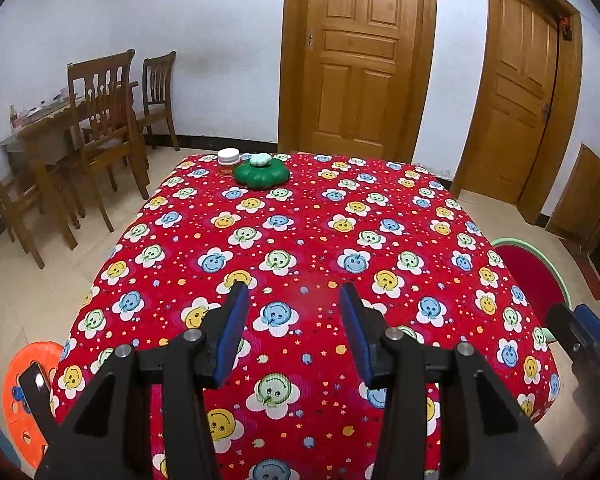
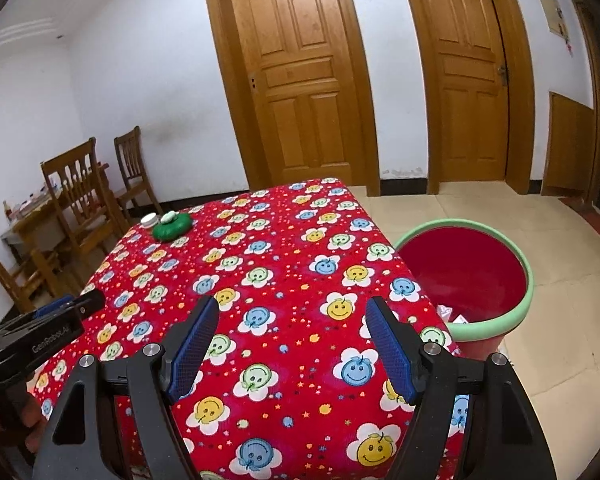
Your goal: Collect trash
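A red bin with a green rim (image 2: 496, 324) stands on the floor by the table's right side, with some pale crumpled scraps (image 2: 454, 316) inside; its rim also shows in the left wrist view (image 1: 540, 256). My left gripper (image 1: 294, 292) is open and empty above the near part of the red flowered tablecloth (image 1: 320, 236). My right gripper (image 2: 292, 308) is open and empty above the table's near right part (image 2: 284, 248). The left gripper also shows in the right wrist view (image 2: 56, 320), and the right gripper at the left wrist view's right edge (image 1: 580, 336).
A green flower-shaped lidded dish (image 1: 262, 174) and a small white jar (image 1: 228, 160) sit at the table's far left corner. Wooden chairs (image 1: 100, 120) and a cluttered side table stand at left. An orange stool (image 1: 24, 392) is at near left. Two wooden doors (image 1: 356, 56) are behind.
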`<state>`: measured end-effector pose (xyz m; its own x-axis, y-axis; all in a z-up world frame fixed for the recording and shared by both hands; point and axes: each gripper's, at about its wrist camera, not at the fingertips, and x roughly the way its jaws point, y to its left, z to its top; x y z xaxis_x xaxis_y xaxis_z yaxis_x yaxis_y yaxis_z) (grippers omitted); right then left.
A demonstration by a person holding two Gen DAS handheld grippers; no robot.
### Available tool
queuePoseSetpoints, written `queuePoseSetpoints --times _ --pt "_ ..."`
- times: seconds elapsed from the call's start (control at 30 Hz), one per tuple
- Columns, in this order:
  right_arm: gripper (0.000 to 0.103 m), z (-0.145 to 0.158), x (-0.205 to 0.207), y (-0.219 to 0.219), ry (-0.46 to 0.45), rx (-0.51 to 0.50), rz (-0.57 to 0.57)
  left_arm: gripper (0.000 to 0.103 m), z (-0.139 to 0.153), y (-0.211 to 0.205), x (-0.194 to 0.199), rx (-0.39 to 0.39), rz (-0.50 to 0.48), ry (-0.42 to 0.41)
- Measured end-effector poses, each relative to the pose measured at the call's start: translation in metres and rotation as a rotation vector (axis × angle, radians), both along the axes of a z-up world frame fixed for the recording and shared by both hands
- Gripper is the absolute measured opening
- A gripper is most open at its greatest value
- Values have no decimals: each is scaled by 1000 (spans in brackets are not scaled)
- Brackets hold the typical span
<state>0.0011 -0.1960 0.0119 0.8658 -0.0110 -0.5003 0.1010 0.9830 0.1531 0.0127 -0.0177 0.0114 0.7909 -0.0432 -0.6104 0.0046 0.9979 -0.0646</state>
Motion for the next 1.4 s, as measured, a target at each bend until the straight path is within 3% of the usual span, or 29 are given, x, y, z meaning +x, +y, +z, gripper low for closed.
queuePoseSetpoints --times 1.4 --pt "77 1 1 -4 2 11 -7 47 4 3 -1 0 6 -13"
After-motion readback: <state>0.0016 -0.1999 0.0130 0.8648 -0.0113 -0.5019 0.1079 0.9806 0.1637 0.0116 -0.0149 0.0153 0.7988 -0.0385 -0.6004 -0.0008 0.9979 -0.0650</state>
